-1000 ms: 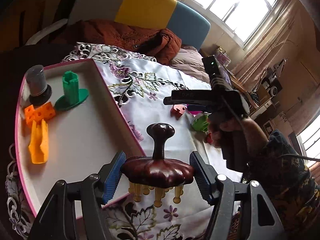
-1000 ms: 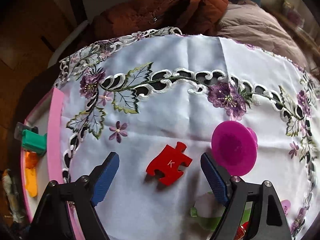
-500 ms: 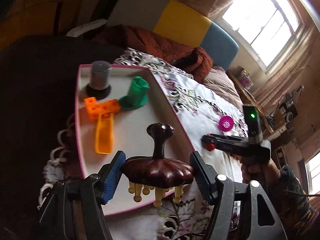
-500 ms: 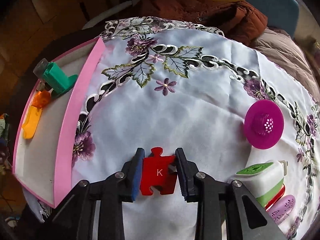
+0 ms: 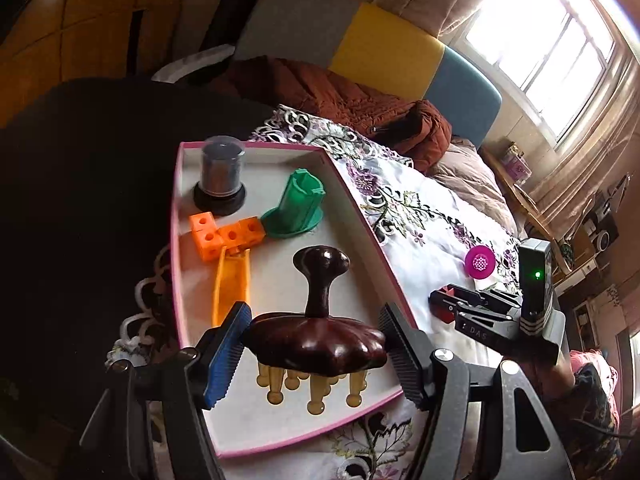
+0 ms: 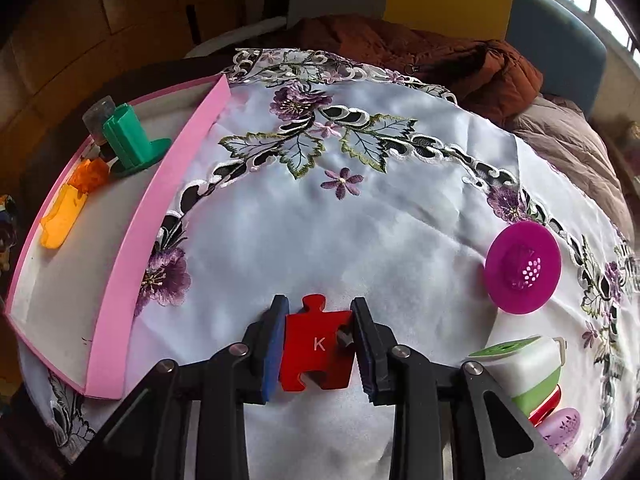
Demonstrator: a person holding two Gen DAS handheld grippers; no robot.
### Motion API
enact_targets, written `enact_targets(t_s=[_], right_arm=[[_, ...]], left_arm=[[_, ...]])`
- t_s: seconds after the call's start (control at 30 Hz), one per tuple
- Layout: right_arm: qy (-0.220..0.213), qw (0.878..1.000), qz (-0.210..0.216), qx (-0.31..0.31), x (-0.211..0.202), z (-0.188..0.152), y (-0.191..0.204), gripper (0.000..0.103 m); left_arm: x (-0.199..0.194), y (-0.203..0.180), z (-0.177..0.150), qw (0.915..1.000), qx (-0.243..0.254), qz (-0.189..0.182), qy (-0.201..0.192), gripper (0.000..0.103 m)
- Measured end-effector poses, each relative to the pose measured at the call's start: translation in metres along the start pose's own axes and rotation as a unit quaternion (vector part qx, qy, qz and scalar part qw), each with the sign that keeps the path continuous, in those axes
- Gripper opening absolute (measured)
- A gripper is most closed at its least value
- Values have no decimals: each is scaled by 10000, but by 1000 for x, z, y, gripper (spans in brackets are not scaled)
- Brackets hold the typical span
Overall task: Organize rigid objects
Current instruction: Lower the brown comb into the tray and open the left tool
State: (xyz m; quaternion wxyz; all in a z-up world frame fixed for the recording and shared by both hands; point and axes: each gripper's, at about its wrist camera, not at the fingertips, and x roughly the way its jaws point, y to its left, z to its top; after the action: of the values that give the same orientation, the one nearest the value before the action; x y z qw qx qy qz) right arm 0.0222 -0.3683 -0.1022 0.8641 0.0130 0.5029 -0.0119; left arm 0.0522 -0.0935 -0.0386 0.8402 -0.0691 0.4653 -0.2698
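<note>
My left gripper (image 5: pixel 316 344) is shut on a dark brown wooden massager (image 5: pixel 316 340) with pale pegs, held above the near part of the pink-rimmed tray (image 5: pixel 360 216). In the tray are a grey capped jar (image 5: pixel 221 172), a green flanged piece (image 5: pixel 298 210), orange cubes (image 5: pixel 224 234) and an orange scoop (image 5: pixel 232 284). My right gripper (image 6: pixel 320 344) is shut on a red puzzle piece marked K (image 6: pixel 316 350), held over the white embroidered cloth (image 6: pixel 360 220) to the right of the tray (image 6: pixel 132 240). The right gripper also shows in the left wrist view (image 5: pixel 448 304).
A magenta strainer disc (image 6: pixel 522 266) lies on the cloth at right. A white and green box (image 6: pixel 528 368), a red item and a lilac item (image 6: pixel 560 430) sit at the near right. A brown jacket (image 6: pixel 420 52) lies beyond the table.
My right gripper closed on the red puzzle piece and lifted it. My left gripper carried the massager from beside the tray's right rim to over the tray's near part.
</note>
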Motion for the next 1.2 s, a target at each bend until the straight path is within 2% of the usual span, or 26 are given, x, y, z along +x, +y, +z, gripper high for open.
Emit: enact_targets(t_s=[0.33, 0.63, 0.73, 0.87, 1.0, 1.2], right_arm=[[-14, 9999, -66, -146, 1, 1, 2, 32], [-46, 9998, -15, -173, 3, 4, 1, 32], [-56, 9998, -2, -164, 4, 4, 0, 32], [-67, 9999, 11, -138, 5, 5, 0, 32], [-69, 9999, 8, -138, 5, 5, 0, 32], [-78, 9998, -27, -164, 4, 5, 0, 32]], left_arm=[[54, -12, 25, 9995, -63, 15, 325, 67], [105, -2, 48, 9980, -178, 380, 482, 67], [112, -2, 57, 9983, -133, 446, 349, 67], [120, -3, 67, 9978, -130, 498, 417, 67], [114, -5, 65, 9979, -90, 470, 435, 68], [94, -11, 56, 9981, 99, 554, 247, 69]])
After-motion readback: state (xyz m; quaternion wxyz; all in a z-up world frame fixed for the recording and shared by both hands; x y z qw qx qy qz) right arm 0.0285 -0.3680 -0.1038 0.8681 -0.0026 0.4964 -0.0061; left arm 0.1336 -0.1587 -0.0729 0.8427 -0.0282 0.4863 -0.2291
